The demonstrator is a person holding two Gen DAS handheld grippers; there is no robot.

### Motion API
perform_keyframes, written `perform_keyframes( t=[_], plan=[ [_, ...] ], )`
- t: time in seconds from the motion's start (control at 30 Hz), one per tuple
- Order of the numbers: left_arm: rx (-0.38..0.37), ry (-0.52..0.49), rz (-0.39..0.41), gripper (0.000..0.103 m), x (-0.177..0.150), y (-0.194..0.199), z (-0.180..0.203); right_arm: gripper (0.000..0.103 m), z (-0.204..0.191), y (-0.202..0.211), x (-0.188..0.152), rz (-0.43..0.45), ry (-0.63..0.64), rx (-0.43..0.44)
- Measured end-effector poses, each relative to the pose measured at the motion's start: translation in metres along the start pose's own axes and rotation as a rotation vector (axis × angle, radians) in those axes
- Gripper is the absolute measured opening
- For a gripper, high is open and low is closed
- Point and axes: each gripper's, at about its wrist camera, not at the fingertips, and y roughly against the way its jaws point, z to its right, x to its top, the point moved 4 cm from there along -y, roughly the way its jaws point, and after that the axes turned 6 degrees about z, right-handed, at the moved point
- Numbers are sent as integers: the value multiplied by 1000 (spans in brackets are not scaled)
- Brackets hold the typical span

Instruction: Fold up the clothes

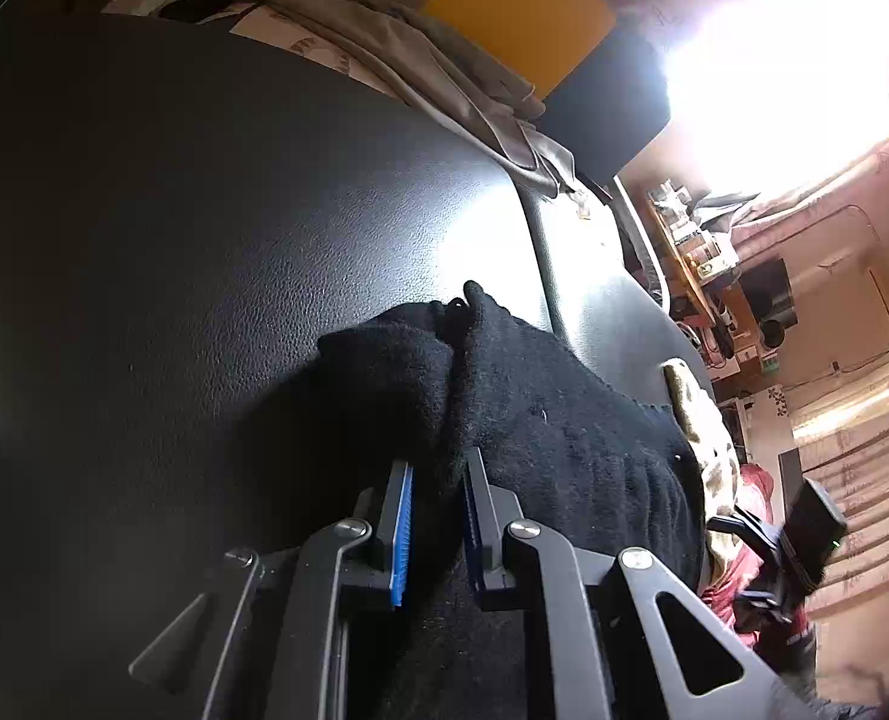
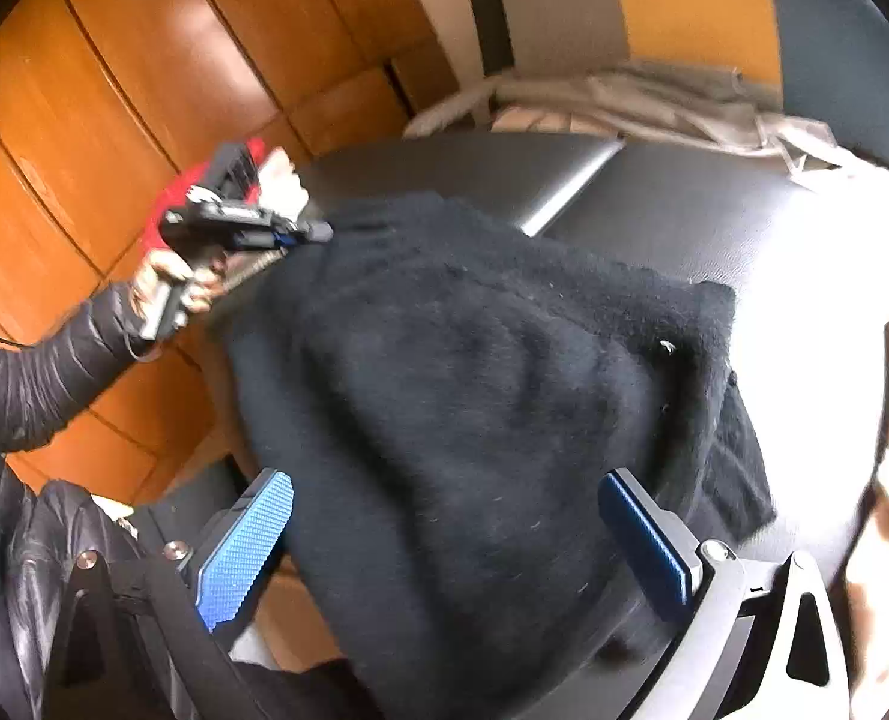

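A black fleece garment (image 1: 564, 432) lies bunched on a black leather surface (image 1: 204, 210). My left gripper (image 1: 436, 480) is shut on a fold of it, and the cloth is squeezed between the blue pads (image 1: 402, 534). From the right wrist view, the same garment (image 2: 474, 372) spreads out in front of me. At its far left edge a hand holds the left gripper (image 2: 318, 232), which pinches that edge. My right gripper (image 2: 444, 480) is open, its fingers wide apart on either side of the garment's near part. Its pads (image 2: 246, 546) are bare.
A pile of beige clothes (image 2: 654, 96) lies at the far edge of the leather surface (image 2: 684, 210), with grey and yellow cushions (image 1: 522, 12) behind. Wooden wardrobe doors (image 2: 144, 60) stand to the left. A patterned cloth (image 2: 888, 510) lies at the right. Window glare (image 1: 774, 60) washes out part of the surface.
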Motion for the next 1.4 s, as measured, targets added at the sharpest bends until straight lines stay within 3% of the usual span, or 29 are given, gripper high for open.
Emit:
perform_keyframes(
  t=[0.17, 0.33, 0.5, 0.77, 0.87, 1.07, 1.2, 1.3, 1.4],
  plan=[
    [-82, -9, -3, 13, -3, 6, 13, 103, 26, -32, -16, -193, 41, -84],
    [-197, -12, -5, 13, -8, 12, 32, 103, 28, -30, -25, -144, 28, -90],
    [-332, -16, -9, 13, -14, 14, 76, 103, 28, -35, -26, -126, 29, -132],
    [-525, -41, -16, 13, -16, 0, 200, 103, 34, -26, -29, -40, -23, -102],
    [-521, -46, -64, 13, -23, -31, 240, 103, 36, -23, -32, -6, -34, -86],
    [-383, -31, -221, 13, -47, -123, 284, 103, 40, -13, -40, 68, -58, -38],
    [-288, 47, -370, 15, -77, -174, 285, 103, 44, -3, -49, 119, -76, -5],
    [-274, 83, -402, 18, -83, -175, 291, 103, 43, 0, -53, 144, -62, 2],
    [-329, 69, -406, 20, -74, -148, 309, 103, 36, 4, -61, 166, -45, 2]
  ],
)
